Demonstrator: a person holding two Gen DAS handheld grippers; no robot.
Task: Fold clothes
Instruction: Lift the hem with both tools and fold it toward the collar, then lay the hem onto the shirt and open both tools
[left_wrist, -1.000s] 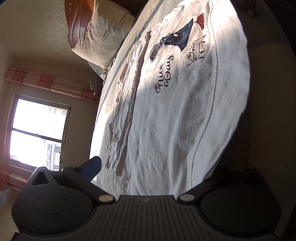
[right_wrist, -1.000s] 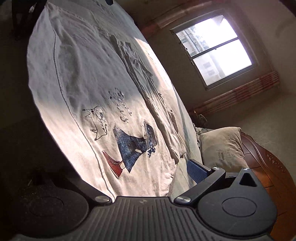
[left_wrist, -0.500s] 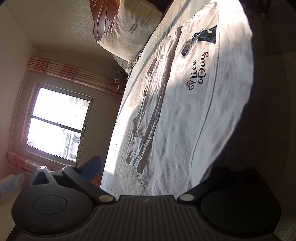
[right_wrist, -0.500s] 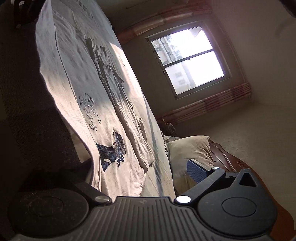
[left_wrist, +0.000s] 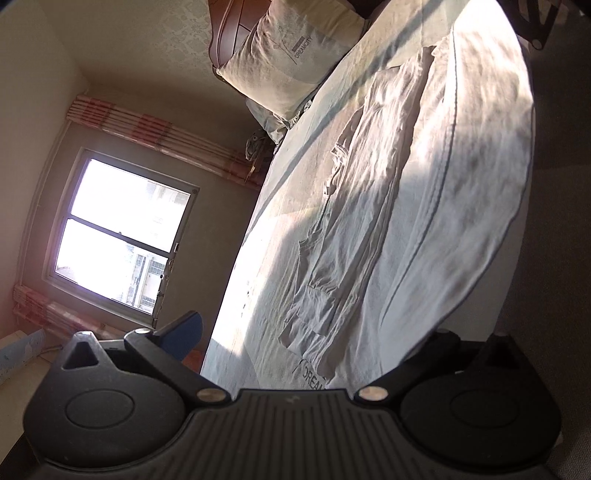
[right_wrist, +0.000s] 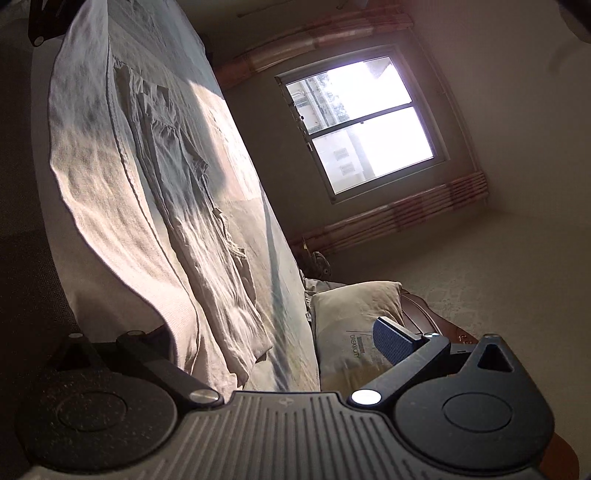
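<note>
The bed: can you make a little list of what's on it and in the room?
bed cover: pale sheet, sunlit patches
clothes: wrinkled light garment lying flat lengthwise on the bed; seen too in the right wrist view
pillow: beige, printed "DREAMCITY", at the wooden headboard
window: bright, shut

Left tongs (left_wrist: 310, 332) one finger shadowed, garment (right_wrist: 110, 192) edges blurred, grip perhaps hidden

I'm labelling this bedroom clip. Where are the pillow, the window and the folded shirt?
pillow (left_wrist: 291, 62): left wrist view, its printed face.
window (right_wrist: 364, 122): right wrist view, centre crossbar.
folded shirt (left_wrist: 354, 221): left wrist view, mid-body wrinkles.
</note>
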